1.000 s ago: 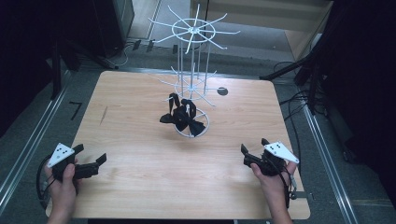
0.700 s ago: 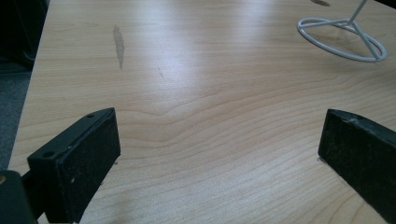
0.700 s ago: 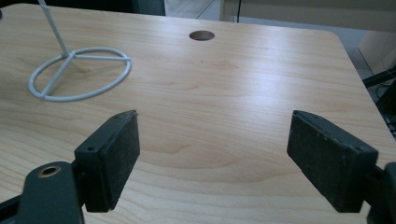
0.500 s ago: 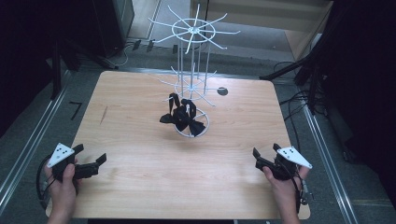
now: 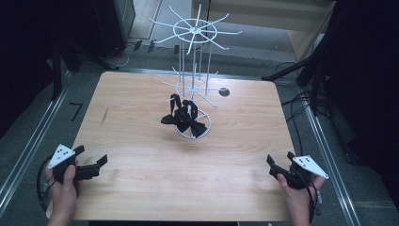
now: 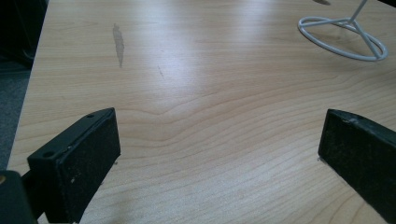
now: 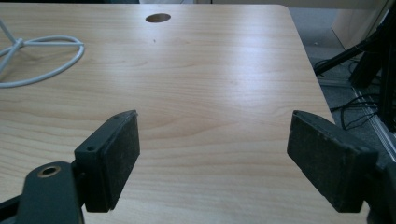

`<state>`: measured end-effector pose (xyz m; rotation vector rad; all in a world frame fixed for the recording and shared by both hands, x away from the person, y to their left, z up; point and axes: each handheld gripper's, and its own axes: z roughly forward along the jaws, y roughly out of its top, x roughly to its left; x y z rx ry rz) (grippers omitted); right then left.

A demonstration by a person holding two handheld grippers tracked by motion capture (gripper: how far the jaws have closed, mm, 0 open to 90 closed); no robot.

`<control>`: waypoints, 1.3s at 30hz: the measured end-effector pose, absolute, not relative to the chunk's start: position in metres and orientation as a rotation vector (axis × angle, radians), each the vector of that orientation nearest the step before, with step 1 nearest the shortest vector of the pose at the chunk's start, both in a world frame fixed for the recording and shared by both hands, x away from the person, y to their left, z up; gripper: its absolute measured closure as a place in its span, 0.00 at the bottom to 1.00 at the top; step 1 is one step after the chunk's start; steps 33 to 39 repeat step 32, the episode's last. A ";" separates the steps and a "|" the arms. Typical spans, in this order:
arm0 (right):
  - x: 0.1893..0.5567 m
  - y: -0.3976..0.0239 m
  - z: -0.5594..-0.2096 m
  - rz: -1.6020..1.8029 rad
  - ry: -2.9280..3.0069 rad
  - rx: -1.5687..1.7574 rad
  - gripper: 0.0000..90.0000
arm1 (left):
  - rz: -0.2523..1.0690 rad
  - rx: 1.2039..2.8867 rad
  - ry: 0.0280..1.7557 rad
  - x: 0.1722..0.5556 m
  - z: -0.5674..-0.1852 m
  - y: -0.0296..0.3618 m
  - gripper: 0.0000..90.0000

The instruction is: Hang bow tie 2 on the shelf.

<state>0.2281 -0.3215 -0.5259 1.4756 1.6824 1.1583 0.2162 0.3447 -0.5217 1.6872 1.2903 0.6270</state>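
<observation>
A white wire display stand (image 5: 194,56) with two tiers of spokes rises from a ring base (image 5: 203,127) at the middle of the wooden table (image 5: 141,188). A clump of black bow-like pieces (image 5: 183,118) hangs at its lower tier, just above the base. My left gripper (image 5: 90,157) rests near the table's front left corner, open and empty, with its jaws wide apart over bare wood (image 6: 219,140). My right gripper (image 5: 279,161) sits near the front right edge, also open and empty (image 7: 215,140). Both are far from the stand.
The stand's ring base (image 6: 343,39) shows at the top right of the left gripper view and at the upper left of the right gripper view (image 7: 42,56). A round cable hole (image 5: 224,92) lies behind the stand. Cables (image 5: 301,108) trail on the floor beyond the right edge.
My right gripper has moved right and nearer the table's front right corner. The left gripper and the stand have stayed put.
</observation>
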 end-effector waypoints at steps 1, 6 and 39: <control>0.227 -0.323 -0.527 1.152 1.683 1.478 0.20 | 0.624 1.691 1.292 0.216 -0.522 0.345 0.00; 0.219 -0.332 -0.533 1.115 1.684 1.480 0.20 | 0.610 1.679 1.313 0.219 -0.522 0.346 0.00; 0.180 -0.363 -0.539 1.126 1.586 1.565 0.23 | 0.489 1.714 1.420 0.232 -0.524 0.352 0.00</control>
